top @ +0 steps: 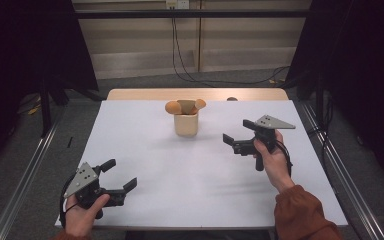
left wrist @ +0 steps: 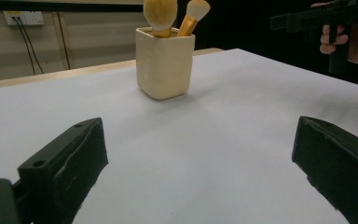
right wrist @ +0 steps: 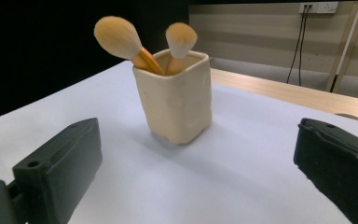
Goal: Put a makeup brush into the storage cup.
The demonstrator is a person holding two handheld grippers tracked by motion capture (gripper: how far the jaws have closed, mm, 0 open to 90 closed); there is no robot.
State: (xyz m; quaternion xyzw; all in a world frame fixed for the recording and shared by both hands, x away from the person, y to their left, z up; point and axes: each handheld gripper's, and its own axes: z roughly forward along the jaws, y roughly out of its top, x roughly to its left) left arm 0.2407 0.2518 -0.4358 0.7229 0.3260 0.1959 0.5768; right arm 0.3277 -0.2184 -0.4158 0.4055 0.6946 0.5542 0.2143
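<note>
A cream square cup (top: 186, 124) stands upright at the back middle of the white table (top: 150, 165). Two make-up brushes with orange handles, a large one (right wrist: 119, 38) and a smaller one (right wrist: 180, 41), stick out of the cup (right wrist: 176, 105) bristles up. My left gripper (top: 120, 175) rests open near the front left corner, its jaws wide apart and pointed toward the cup (left wrist: 164, 62). To the right of the cup my right gripper (top: 238, 134) is held above the table, open with nothing between its jaws. That gripper also appears far off at top right (left wrist: 303, 19) in the left gripper view.
A wooden strip (top: 195, 94) runs along the table's far edge, with a small dark round thing (top: 232, 99) on it. Cables (top: 180, 60) hang down the back wall to the floor. Metal rails (top: 25, 175) flank the table on both sides.
</note>
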